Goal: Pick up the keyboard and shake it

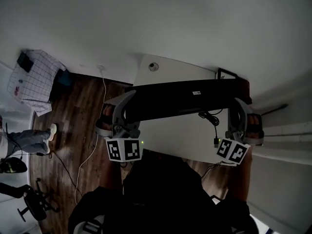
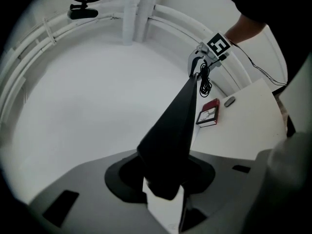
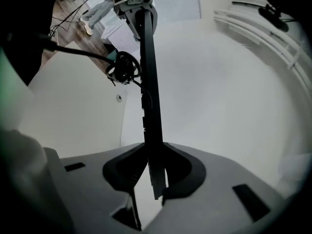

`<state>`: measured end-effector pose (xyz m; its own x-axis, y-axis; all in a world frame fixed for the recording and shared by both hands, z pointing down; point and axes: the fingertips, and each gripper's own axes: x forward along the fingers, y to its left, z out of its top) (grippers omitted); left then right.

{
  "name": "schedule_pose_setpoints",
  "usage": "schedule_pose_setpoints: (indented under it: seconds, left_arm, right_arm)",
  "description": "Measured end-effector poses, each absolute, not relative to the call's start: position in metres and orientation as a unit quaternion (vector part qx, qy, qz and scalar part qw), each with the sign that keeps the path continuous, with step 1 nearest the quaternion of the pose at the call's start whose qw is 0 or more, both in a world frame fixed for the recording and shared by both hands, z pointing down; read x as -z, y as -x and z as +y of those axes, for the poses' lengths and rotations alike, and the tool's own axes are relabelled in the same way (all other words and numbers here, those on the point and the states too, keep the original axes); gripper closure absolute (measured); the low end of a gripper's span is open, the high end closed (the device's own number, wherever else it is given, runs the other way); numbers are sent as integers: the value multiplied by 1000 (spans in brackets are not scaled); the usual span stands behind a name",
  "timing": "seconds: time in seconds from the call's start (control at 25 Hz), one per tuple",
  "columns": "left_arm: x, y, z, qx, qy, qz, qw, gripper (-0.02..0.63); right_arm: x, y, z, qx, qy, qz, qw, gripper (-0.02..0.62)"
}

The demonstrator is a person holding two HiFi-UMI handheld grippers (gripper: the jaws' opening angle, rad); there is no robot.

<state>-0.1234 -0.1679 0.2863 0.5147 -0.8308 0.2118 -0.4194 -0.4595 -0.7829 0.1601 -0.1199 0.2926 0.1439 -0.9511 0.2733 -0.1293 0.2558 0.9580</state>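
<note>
The black keyboard (image 1: 185,99) hangs in the air above the white table (image 1: 180,140), held by both ends. My left gripper (image 1: 127,103) is shut on its left end and my right gripper (image 1: 239,104) on its right end. A white label shows on the face turned toward the head view. In the left gripper view the keyboard (image 2: 175,130) runs edge-on from my jaws (image 2: 165,182) to the right gripper (image 2: 208,57). In the right gripper view the keyboard (image 3: 148,82) stands on edge between my jaws (image 3: 153,179); the left gripper (image 3: 134,4) grips the far end. Its coiled cable (image 1: 213,123) dangles.
A red box (image 2: 209,113) and a small grey object (image 2: 229,100) lie on the table (image 2: 243,130). A round disc (image 1: 153,66) sits near the table's far edge. Left of the table is wooden floor with a white cord (image 1: 95,135), a checked cloth (image 1: 34,79) and a person's legs (image 1: 29,140).
</note>
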Motion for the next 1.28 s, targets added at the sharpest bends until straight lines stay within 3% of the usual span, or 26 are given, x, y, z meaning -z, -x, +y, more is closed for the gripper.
schedule_pose_setpoints:
  seconds: [0.68,1.28]
  left_arm:
    - [-304,-26,-158,237,867,227,375,459]
    - [-346,-24,-149,284,875,208,333,460]
  right_arm:
    - [-303,-267,-11,235,-564,-463,642,488]
    - [-346,-274,-8,196,-527,-499,659,488]
